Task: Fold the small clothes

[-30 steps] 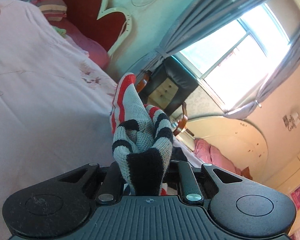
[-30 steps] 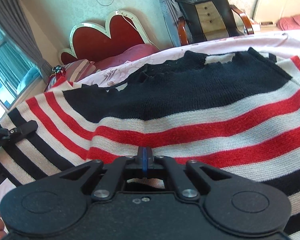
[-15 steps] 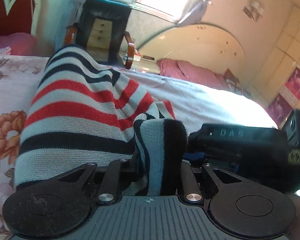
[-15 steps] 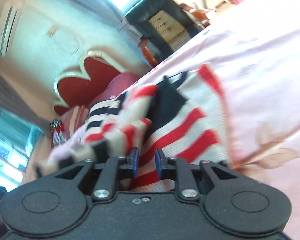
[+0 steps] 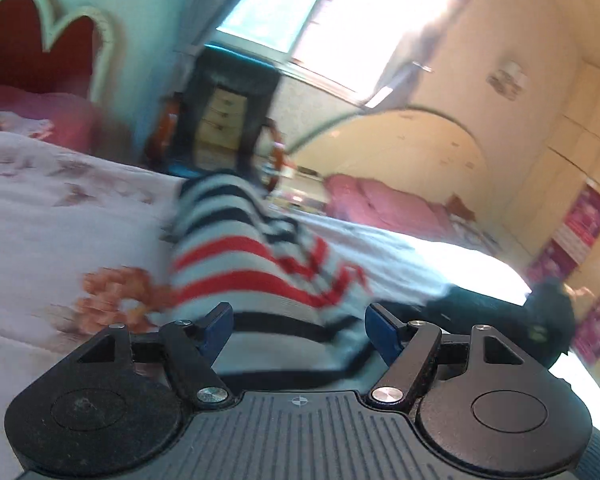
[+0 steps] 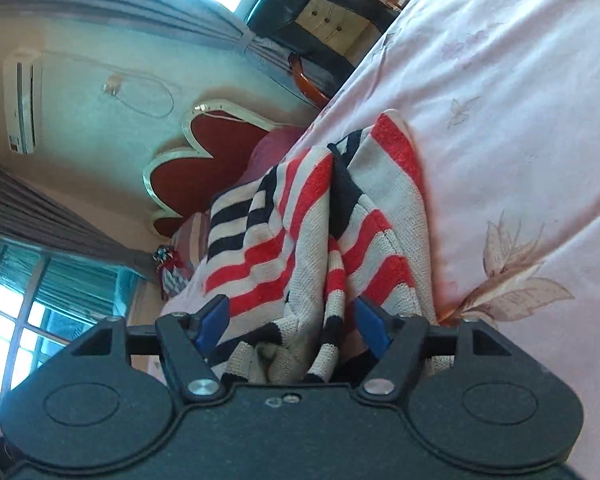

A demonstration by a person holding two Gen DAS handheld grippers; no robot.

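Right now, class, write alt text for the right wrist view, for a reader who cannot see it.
A red, black and cream striped knitted garment lies bunched on a pale pink floral bedsheet, part of it between the open blue-tipped right tongs, whose jaws have just been opening. Behind stand a red scalloped headboard and grey curtains.

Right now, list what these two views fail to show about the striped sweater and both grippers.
- Striped sweater, left wrist view: motion blur hides its fold edges.
- Sweater's near edge, right wrist view: hidden under the right gripper body, between open jaws.
- Left gripper, jaws open: contact with the knit unclear through blur.
- Dark object: blurred, unidentifiable.
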